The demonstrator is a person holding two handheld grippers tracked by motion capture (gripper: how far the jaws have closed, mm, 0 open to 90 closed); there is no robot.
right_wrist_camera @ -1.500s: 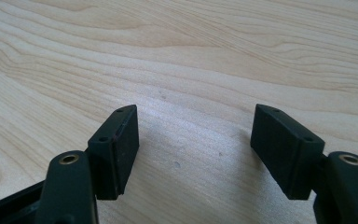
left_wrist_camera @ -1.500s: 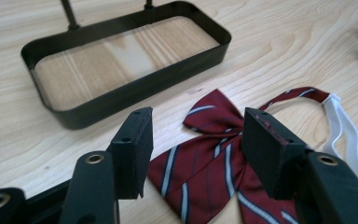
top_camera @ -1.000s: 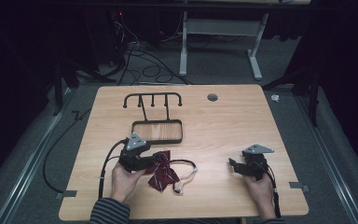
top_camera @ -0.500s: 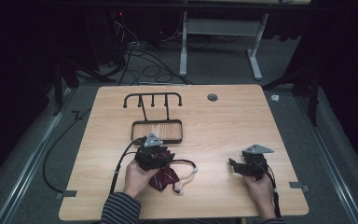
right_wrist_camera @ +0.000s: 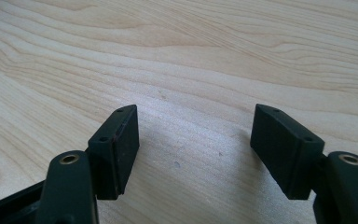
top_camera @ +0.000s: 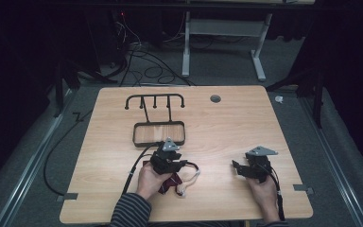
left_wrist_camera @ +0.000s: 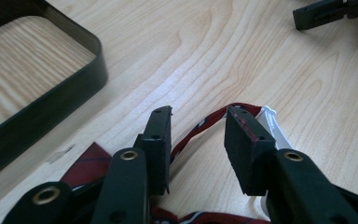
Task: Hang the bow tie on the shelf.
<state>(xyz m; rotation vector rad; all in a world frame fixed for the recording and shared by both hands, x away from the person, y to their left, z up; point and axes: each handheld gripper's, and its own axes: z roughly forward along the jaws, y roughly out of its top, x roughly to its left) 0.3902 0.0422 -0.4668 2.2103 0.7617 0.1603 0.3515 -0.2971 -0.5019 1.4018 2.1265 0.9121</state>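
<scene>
A dark red bow tie lies on the wooden table near the front, partly under the left hand. Its thin red strap loops out past a white clasp. My left gripper hovers low over it. In the left gripper view the strap runs through the gap of my left gripper; the jaws have just been closing, but the pads stand apart from the strap. My right gripper rests at the front right, open over bare wood.
A black wire stand lies flat behind the left hand, with its rectangular base toward me and its hooked bar farther back. Its base rim is close to the left jaw. A round cable hole sits at the table's back.
The left hand has moved right and a little down, from beside the bow tie to over it, and now covers most of it. Its jaws stand narrower. The right hand has kept still.
</scene>
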